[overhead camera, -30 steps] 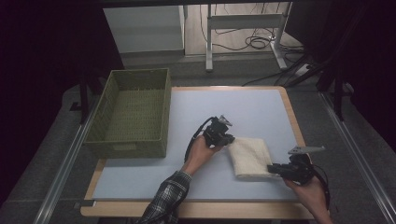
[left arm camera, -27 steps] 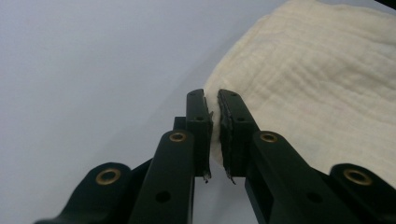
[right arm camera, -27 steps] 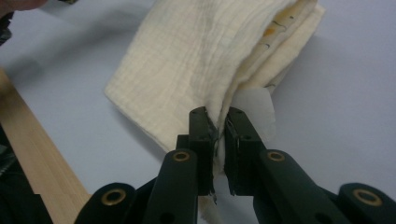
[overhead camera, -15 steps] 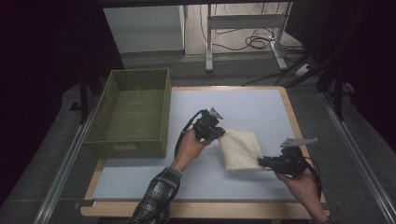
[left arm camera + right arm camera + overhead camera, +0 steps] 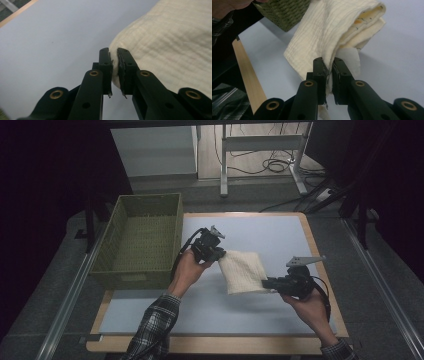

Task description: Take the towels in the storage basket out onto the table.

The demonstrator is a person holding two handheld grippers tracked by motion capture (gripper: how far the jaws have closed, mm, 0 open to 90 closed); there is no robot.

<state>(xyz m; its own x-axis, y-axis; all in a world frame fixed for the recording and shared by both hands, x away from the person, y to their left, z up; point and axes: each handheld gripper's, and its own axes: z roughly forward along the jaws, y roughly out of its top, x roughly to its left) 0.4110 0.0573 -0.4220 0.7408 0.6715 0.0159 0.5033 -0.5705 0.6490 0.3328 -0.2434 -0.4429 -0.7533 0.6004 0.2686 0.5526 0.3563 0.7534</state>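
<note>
The left gripper (image 5: pixel 218 254) is pinched on the upper left corner of a folded cream cloth (image 5: pixel 243 271); seen along its own jaws, the two black pads (image 5: pixel 106 60) squeeze a thin fold of the fabric between them. The right gripper (image 5: pixel 270 283) is clamped too, on the cloth's lower right edge, with the fabric bunched between its fingertips (image 5: pixel 320 67).

Between the two, the cloth hangs stretched, tilting down from the left gripper to the right one, over the middle of the pale blue table mat (image 5: pixel 270 232). It looks lifted, though I can't tell whether its low edge touches the mat. It is a soft, off-white piece with a fine ribbed, crinkled weave, folded into several layers. In the right gripper view the open layers at the far end show a warmer yellow inside with small dark marks along the edges (image 5: pixel 362 18), and a thin white flap (image 5: pixel 348 60) hangs just past the jaws.

To the left, just beside the left hand (image 5: pixel 187 270), stands a green woven basket (image 5: pixel 120 240) on the table's edge.
</note>
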